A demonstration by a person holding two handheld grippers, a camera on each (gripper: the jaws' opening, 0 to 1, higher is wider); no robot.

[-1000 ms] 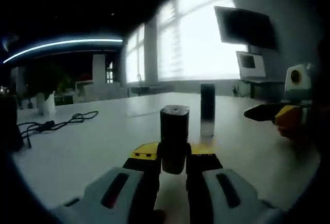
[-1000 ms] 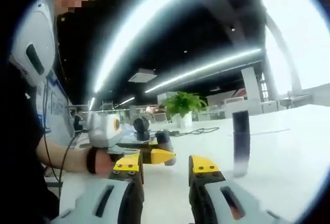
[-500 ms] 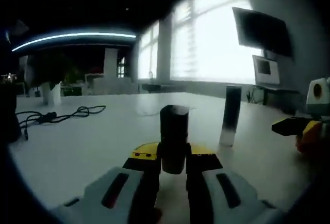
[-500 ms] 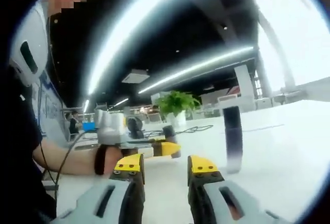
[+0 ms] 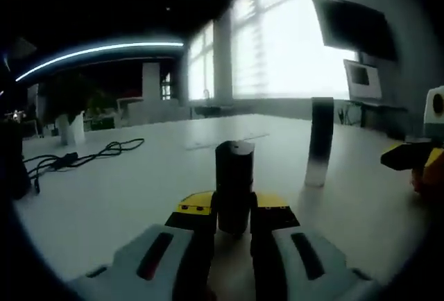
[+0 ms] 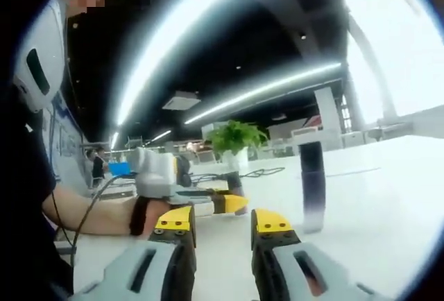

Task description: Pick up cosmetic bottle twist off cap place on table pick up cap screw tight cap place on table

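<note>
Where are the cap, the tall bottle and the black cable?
cap (image 5: 234, 183), left gripper view, middle of its dark side
tall bottle (image 5: 320, 141), left gripper view, mid-body
black cable (image 5: 90, 155), left gripper view, its loop on the table

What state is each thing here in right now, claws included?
Left claw: shut on the short dark cylindrical cap.
Short dark cylindrical cap: upright, gripped between the jaws.
Right claw: open, holding nothing.
Tall dark cosmetic bottle with a pale base: standing upright on the white table, untouched.
Black cable: lying loose on the table.
</note>
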